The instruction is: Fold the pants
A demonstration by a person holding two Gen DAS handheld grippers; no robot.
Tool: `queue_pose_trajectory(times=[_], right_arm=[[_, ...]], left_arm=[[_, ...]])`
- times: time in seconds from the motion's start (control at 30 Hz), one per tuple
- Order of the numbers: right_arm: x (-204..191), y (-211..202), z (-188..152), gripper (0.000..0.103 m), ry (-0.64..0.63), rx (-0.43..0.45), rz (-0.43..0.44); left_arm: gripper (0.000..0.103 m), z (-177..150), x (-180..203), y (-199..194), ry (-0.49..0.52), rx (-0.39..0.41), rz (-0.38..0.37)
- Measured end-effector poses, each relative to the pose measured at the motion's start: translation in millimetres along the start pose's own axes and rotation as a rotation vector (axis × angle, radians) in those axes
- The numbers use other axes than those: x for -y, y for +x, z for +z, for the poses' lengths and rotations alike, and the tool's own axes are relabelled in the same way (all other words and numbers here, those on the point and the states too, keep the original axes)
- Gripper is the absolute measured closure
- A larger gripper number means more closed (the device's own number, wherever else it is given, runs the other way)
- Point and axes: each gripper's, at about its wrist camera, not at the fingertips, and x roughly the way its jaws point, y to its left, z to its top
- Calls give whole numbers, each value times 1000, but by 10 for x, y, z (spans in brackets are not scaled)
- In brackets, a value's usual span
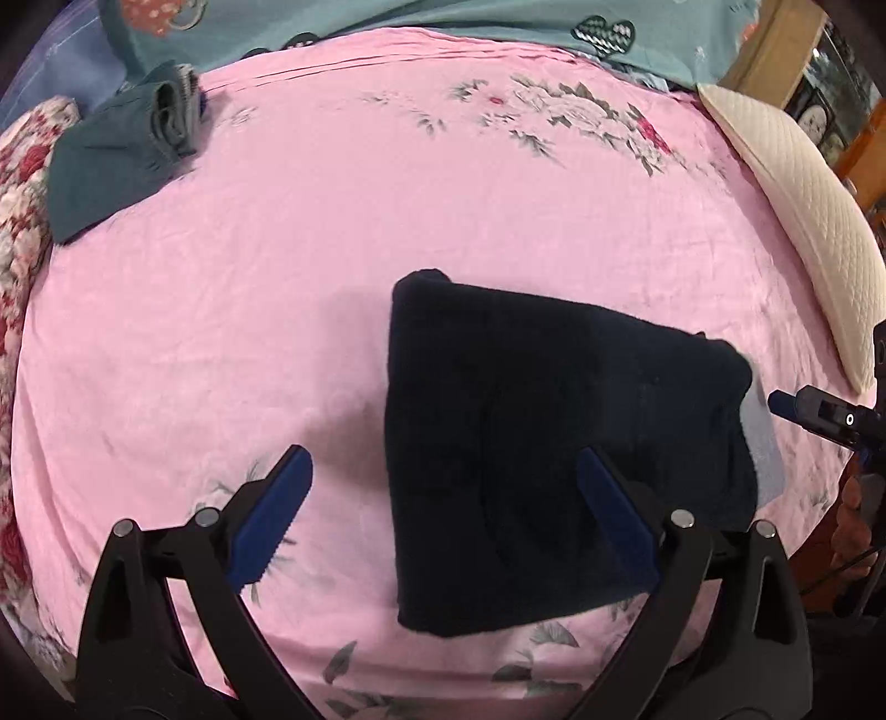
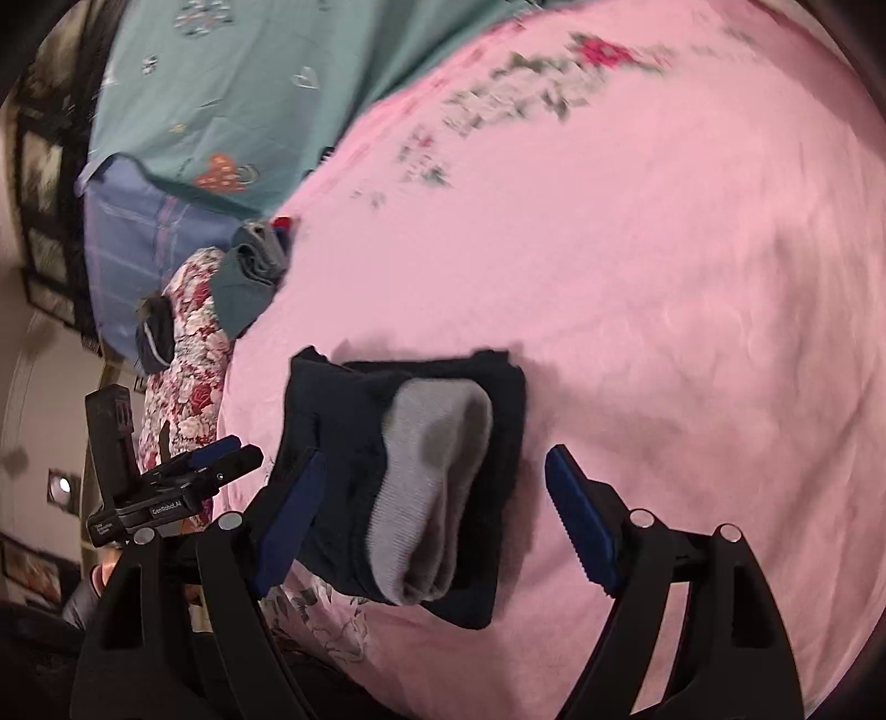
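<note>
Pink floral bedspread [image 1: 232,266]: dark pants [image 1: 554,443] folded compact at its near edge, grey waistband [image 2: 432,498] exposed. Left gripper [image 1: 443,520], right gripper [image 2: 432,515]: jaws spread wide, holding nothing. Folding apparently complete; perhaps only tidying left.

A home bedroom, pink floral bedsheet [image 1: 277,277] spread wide, white quilted pillow [image 1: 803,210] at two o'clock, teal patterned blanket [image 1: 387,22] at twelve.
</note>
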Motion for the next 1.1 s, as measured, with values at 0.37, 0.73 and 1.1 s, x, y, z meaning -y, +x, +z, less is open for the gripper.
queue_pose_trajectory(times=[0.37, 0.73, 1.1], right_arm=[[143, 317, -121, 22, 97, -113, 108], [30, 403, -67, 24, 79, -129, 154], [-2, 544, -67, 8, 88, -150, 149]], left_arm=[[3, -20, -12, 393, 23, -87, -42], [2, -11, -38, 464, 12, -100, -62], [2, -17, -53, 525, -14, -112, -79]])
